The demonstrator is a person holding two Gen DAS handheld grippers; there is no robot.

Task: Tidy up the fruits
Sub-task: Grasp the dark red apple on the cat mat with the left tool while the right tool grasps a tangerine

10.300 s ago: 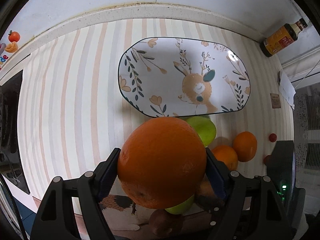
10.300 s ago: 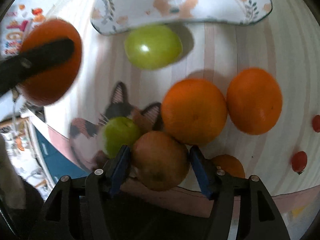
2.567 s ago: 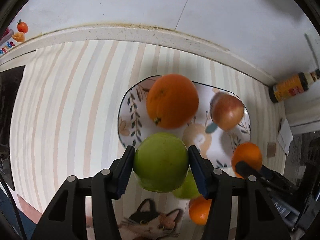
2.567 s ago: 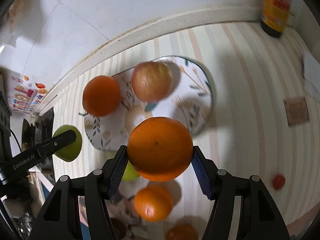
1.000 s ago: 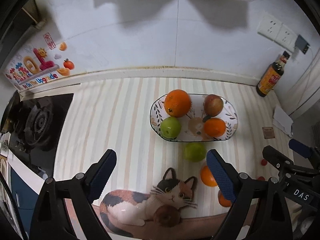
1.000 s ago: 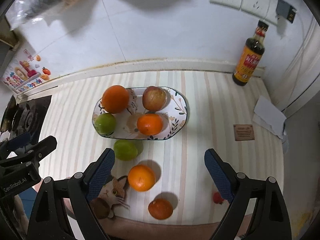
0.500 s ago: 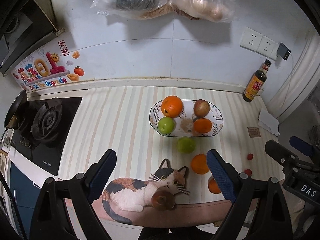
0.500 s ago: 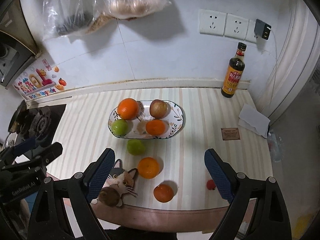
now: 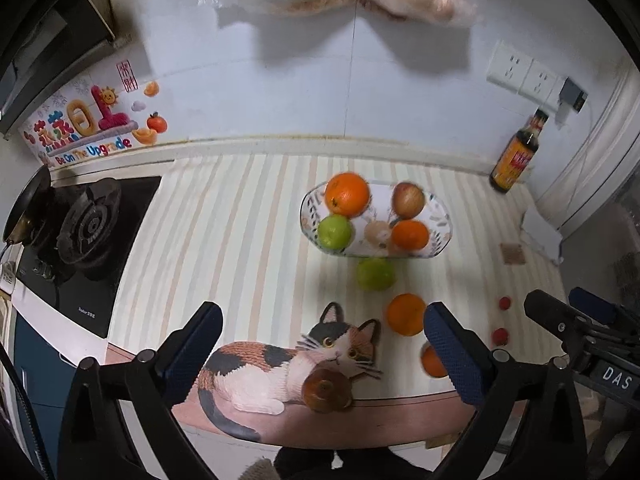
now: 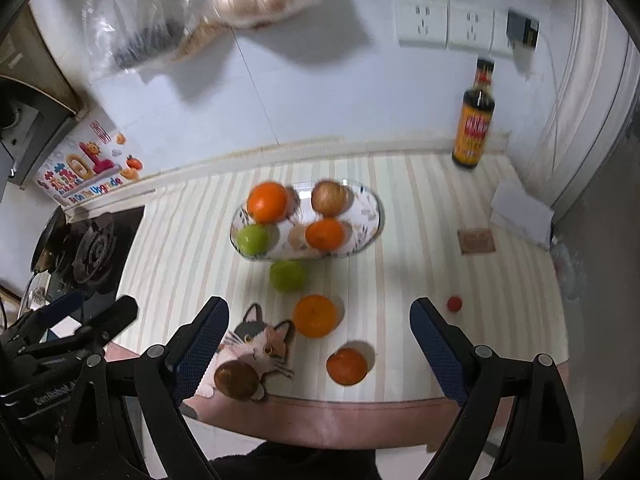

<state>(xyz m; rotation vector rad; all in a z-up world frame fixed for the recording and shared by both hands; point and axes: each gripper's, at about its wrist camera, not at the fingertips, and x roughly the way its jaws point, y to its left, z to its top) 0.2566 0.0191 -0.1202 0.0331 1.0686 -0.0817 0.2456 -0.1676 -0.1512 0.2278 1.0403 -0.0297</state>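
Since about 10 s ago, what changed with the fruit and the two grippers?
Both grippers let go and pulled back: left gripper and right gripper are open and empty. The plate, empty before, holds two oranges, a green apple and a red apple. A green apple, two oranges and a brown fruit stayed on the counter.

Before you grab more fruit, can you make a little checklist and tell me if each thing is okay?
1. Left gripper empty and open: ok.
2. Right gripper empty and open: ok.
3. Room left on the plate, which already holds four fruits: cannot tell.
4. Green apple off the plate, free to pick: ok.
5. Two oranges on the counter, nothing on top: ok.
6. Brown fruit near the counter edge, might roll: cannot tell.
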